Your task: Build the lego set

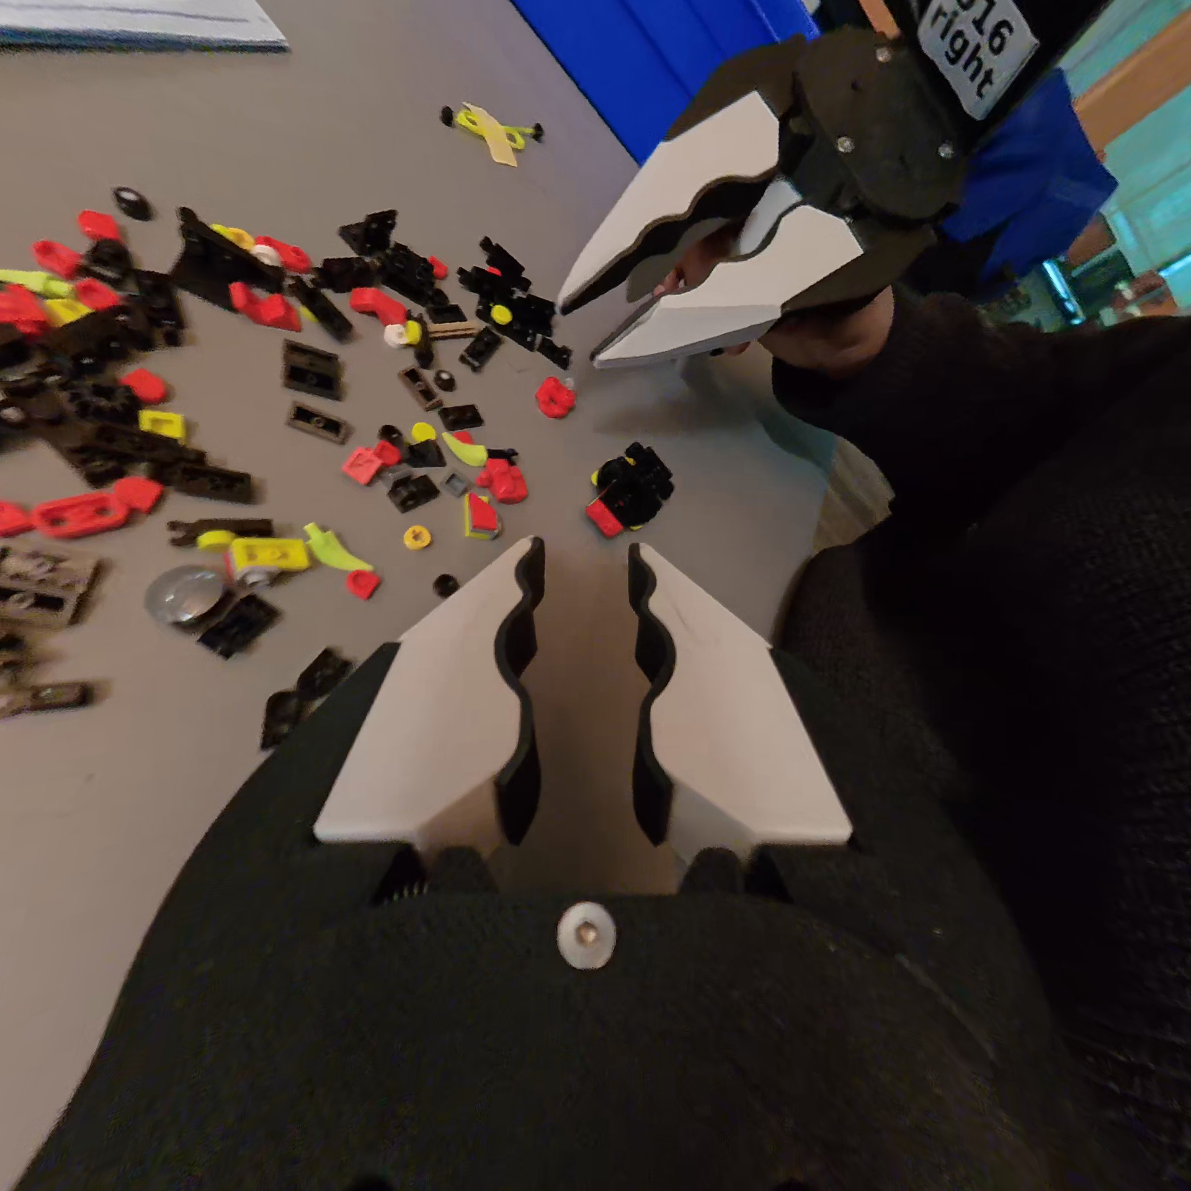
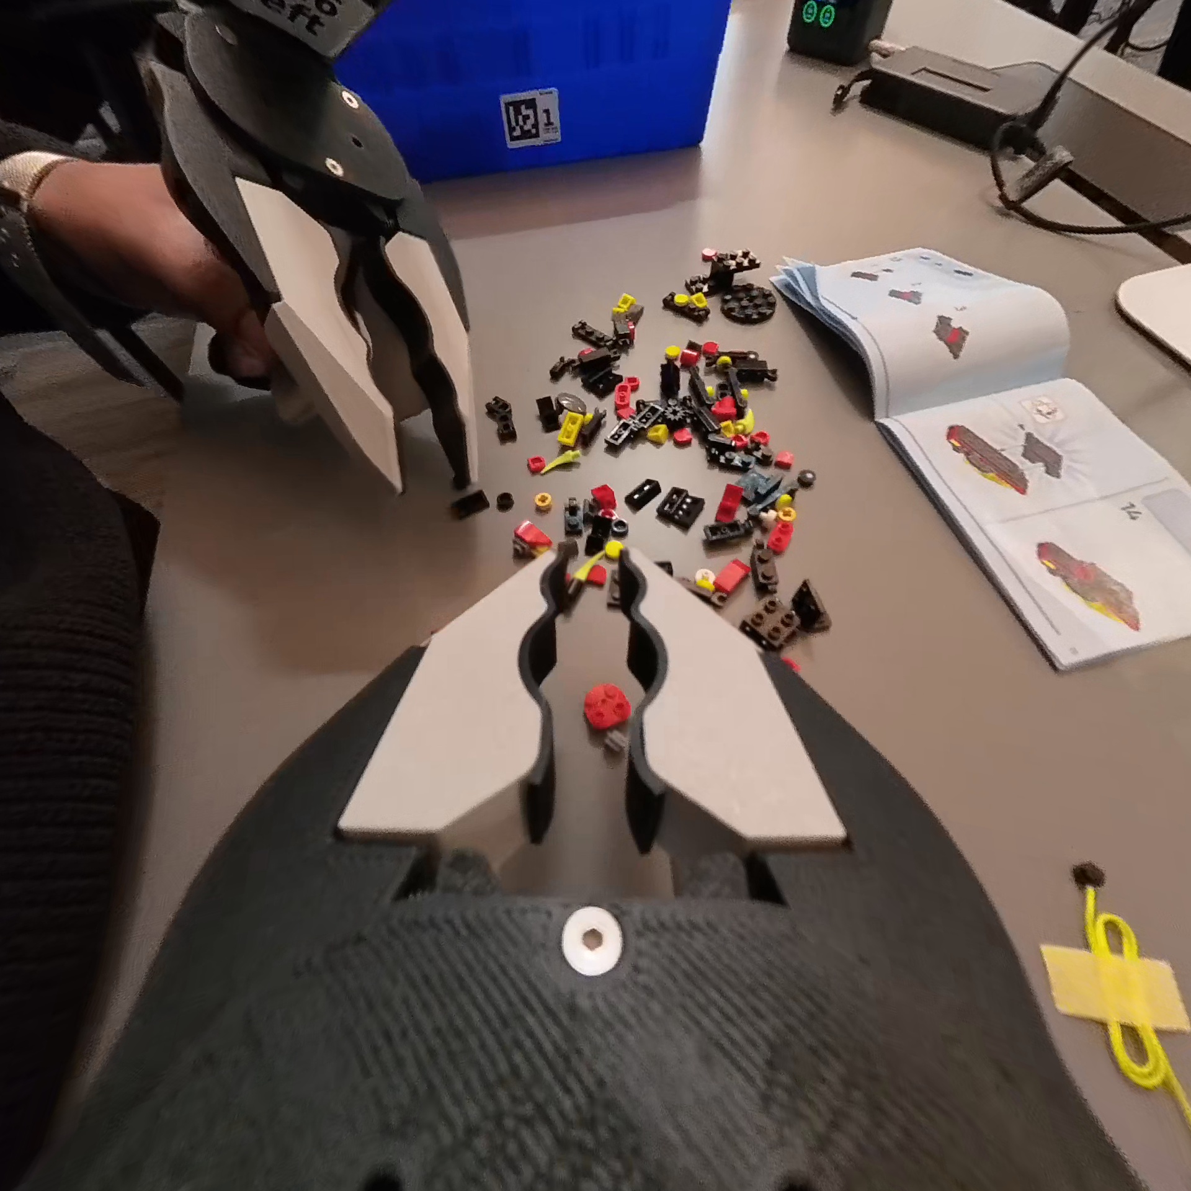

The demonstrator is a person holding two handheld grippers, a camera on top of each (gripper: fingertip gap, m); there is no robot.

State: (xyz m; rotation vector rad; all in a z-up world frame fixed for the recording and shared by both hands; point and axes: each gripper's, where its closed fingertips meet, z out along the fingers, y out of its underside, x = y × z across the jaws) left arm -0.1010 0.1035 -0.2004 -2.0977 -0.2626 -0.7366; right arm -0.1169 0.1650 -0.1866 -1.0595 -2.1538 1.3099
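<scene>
Two grippers hover over a grey tabletop (image 2: 271,580) strewn with small bricks. Left gripper (image 1: 585,554) first: its jaws stand narrowly apart with only bare tabletop between them, nothing held. Just ahead and to the right sits a small black build (image 1: 631,483) with a red end, alone in clear space; a yellow stud (image 1: 417,536) lies just ahead to the left. Its black body hides everything beneath it, and a dark sleeve (image 1: 999,580) swallows the right side, where the tabletop edge shows close by.

Right gripper (image 2: 588,561) now: jaws narrow too, gripping nothing. A red round piece (image 2: 606,706) lies on the tabletop between the fingers, farther back from the tips, touching neither pad as far as one can see; a tiny grey bit beside it is too small to name. At the tips a lime sliver (image 2: 583,572) and dark bricks are half covered by the fingers.

Farther out, the brick pile (image 2: 677,412) blurs into black, red and yellow; single pieces are hard to tell apart. Open room lies left of the pile. An open booklet (image 2: 1031,490) lies right of it. A blue bin (image 2: 535,77) stands at the far side, cut off on top. A taped yellow cord (image 2: 1121,992) runs off the right edge.
</scene>
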